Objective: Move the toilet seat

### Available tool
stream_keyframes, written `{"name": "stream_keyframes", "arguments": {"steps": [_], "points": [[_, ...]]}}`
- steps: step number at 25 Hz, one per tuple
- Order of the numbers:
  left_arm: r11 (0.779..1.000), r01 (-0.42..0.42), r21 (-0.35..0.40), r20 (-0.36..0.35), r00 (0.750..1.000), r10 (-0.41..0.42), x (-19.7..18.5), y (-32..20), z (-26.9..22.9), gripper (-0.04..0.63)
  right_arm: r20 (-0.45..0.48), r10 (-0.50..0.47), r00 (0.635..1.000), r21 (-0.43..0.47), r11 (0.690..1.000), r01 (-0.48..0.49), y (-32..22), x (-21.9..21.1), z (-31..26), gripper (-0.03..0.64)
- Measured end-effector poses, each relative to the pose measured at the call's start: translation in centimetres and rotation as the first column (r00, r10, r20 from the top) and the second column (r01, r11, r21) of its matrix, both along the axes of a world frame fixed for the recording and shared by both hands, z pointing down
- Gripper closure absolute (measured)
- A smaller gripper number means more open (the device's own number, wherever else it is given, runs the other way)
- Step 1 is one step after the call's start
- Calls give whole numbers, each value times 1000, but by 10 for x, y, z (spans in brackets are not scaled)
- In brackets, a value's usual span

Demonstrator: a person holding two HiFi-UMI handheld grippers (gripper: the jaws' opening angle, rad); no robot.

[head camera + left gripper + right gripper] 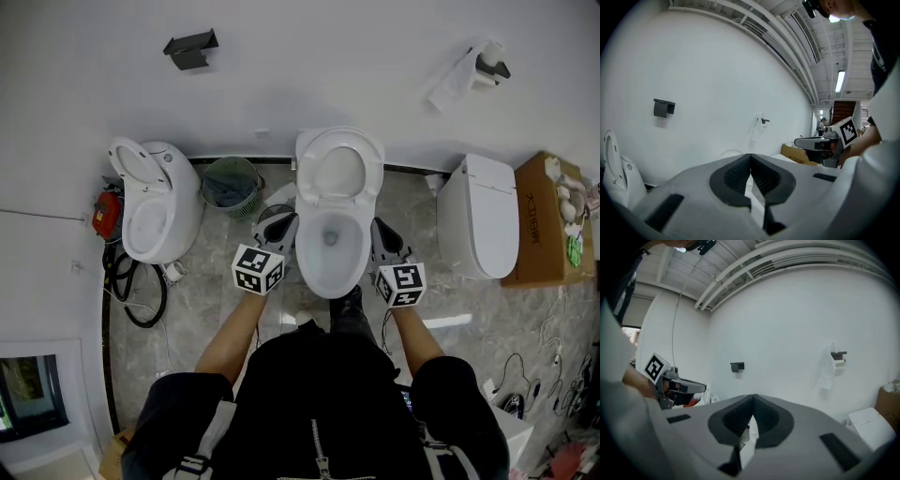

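Seat (306,169): raised, upright against the wall at the floor's far edge, above the open bowl (328,246) of the middle toilet.
Left gripper (278,223) (750,157): jaws pressed together with nothing between them; it is just beside the bowl's left flank, and the head view does not show whether it touches.
Right gripper (382,231) (753,400): jaws closed tip to tip, empty; it is just beside the bowl's right flank, level with the left one.
Both grippers: well short of the seat, one on each side of the bowl, pointing at the wall.
Left toilet (155,202): seat up, near the floor's far left edge.
Right toilet (480,217): lid down, near the far right.
Bin (231,183): between the left toilet and the bowl, at the wall.
Box (544,220): at the floor's right edge.
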State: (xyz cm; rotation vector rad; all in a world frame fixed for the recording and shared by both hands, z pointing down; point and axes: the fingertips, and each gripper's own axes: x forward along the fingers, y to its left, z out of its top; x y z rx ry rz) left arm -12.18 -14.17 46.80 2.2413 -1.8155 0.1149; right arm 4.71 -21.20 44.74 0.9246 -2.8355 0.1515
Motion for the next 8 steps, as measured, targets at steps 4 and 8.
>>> {"name": "stream_keyframes", "arguments": {"steps": [4,8], "points": [[1000,4,-5,-3,1000,-4,-2,0,4,595,2,-4,1000,-1,1000,4,-1,-2,2,615],[1000,8,-7,-5,1000,-8,-5,-2,6,595,6,-6,1000,-4,1000,6,-5,-6,2,615]]}}
